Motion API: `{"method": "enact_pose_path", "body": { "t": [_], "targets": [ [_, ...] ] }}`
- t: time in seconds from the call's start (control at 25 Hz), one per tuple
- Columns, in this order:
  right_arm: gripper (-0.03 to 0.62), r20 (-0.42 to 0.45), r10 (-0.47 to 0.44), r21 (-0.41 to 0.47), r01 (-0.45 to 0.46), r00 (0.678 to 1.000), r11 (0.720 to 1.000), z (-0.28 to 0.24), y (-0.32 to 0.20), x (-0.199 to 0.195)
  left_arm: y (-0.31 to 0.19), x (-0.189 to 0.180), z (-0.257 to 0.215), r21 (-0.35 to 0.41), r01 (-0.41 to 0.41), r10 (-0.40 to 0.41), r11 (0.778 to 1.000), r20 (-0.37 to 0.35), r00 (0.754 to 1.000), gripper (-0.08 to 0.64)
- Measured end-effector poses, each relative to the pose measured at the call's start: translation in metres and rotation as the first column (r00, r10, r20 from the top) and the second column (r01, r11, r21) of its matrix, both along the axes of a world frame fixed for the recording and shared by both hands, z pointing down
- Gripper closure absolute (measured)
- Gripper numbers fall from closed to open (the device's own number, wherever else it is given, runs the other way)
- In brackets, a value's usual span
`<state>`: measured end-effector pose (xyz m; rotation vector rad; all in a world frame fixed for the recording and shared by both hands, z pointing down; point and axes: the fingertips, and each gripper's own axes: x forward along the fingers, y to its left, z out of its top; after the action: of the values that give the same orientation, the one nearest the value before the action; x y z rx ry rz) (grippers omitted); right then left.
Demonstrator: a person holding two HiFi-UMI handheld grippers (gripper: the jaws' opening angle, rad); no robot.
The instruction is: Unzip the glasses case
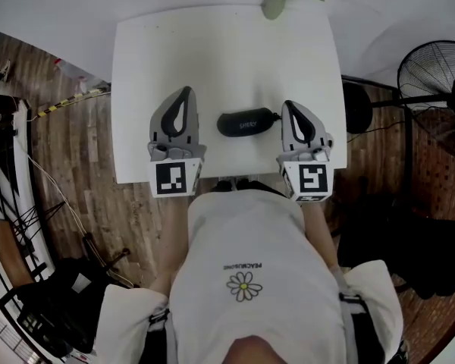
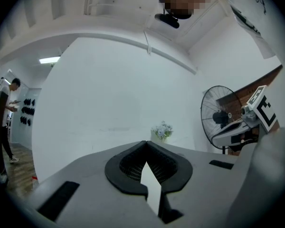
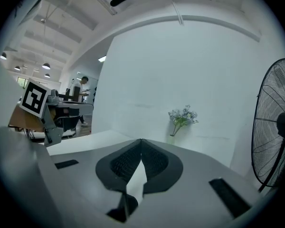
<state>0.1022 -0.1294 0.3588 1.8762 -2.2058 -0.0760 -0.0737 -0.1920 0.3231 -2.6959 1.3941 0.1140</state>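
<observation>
Jaws first: on both grippers we read them pressed together tip to tip, with nothing between.

Head view. We see the left gripper and right gripper low over the near half of the white table, one on each side of the glasses case. The case lies flat on the table between them, long axis across. Its right end is just beside the right gripper's tips; the left gripper is a little apart from its left end. We cannot tell whether either one touches it. The case looks closed all round. A small nub at its right end may be the zip pull, but it is too small to be sure. A vase of flowers stands at the table's far edge, and a fan is on the floor to the right.

Left gripper view. The left gripper shows its pads meeting and holding nothing. It looks past the case toward the wall, the flowers and the fan. The case is not in this view.

Right gripper view. The right gripper is likewise closed and empty, and again no case shows.

Our reading: the unzipping is not begun. Steadying the case, finding and pinching the pull, and running it round are all left to do.
</observation>
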Motion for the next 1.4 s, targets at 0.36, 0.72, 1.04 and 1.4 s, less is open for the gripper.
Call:
{"method": "enact_pose_path", "body": {
  "t": [0.36,0.72,1.04,1.4],
  "targets": [
    [0.586,0.045,-0.023,-0.111,0.028,0.999,0.993,0.035,0.008,0.009,0.000,0.022,0.042,-0.088,-0.061,0.072,0.994,0.122,0.990,0.546],
    [0.586,0.044,-0.061,-0.372,0.073,0.997,0.925,0.134,0.033,0.018,0.007,0.040,0.165,-0.393,-0.167,0.285,0.904,0.264,0.921,0.546],
    [0.586,0.050,-0.117,-0.506,0.127,0.992,0.853,0.185,0.048,0.009,0.014,0.040,0.213,-0.523,-0.193,0.408,0.830,0.334,0.850,0.546],
    [0.586,-0.049,-0.215,-0.536,0.155,0.975,0.830,0.206,0.045,0.001,0.026,0.047,0.227,-0.539,-0.242,0.500,0.807,0.403,0.766,0.546]
  ]
}}
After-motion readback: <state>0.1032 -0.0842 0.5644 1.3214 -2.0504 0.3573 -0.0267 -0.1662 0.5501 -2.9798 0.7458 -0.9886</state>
